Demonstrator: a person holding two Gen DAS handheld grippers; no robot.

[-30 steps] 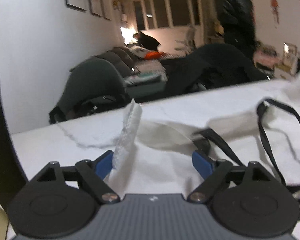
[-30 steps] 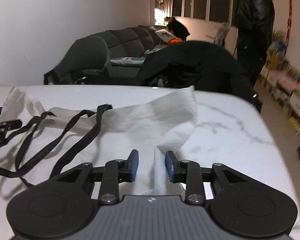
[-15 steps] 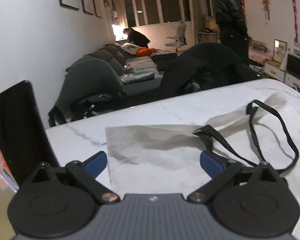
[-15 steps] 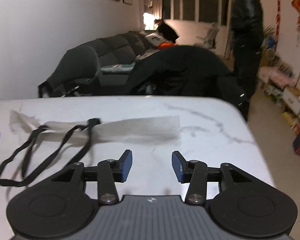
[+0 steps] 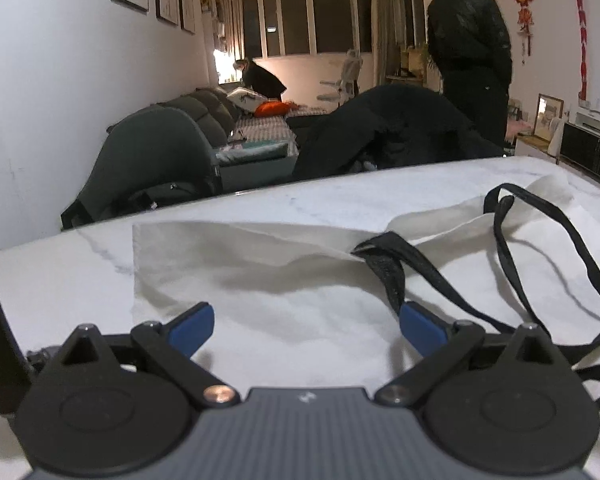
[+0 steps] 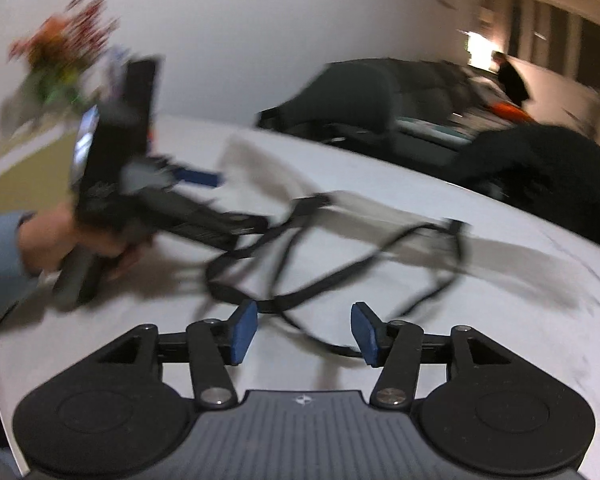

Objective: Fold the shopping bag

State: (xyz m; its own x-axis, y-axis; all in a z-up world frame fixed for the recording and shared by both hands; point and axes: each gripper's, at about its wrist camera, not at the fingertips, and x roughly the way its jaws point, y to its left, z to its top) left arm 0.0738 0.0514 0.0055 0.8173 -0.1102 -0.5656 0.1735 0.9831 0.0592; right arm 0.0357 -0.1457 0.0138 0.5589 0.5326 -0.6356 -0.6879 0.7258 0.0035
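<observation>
A white cloth shopping bag (image 5: 284,280) lies flat on the white marble table (image 5: 60,272), with its black strap handles (image 5: 512,256) looped loosely over its right part. My left gripper (image 5: 306,326) hovers low over the bag's near left part, open, nothing between its blue pads. In the blurred right wrist view, the bag (image 6: 384,220) and its black straps (image 6: 300,280) stretch across the table. My right gripper (image 6: 304,336) is open just above a strap loop. A hand holds the left gripper (image 6: 196,178) at the left of that view.
Beyond the table's far edge stand a dark chair (image 5: 156,160), a grey sofa (image 5: 212,112) and a black coat heap (image 5: 388,128). A person in a black jacket (image 5: 468,48) stands at the back right. Blurred flowers (image 6: 60,52) sit at the table's left end.
Both grippers let go of the bag's corners, and the cloth dropped flat onto the table. The left gripper drew back slightly. The right gripper opened wider and swung left toward the handles.
</observation>
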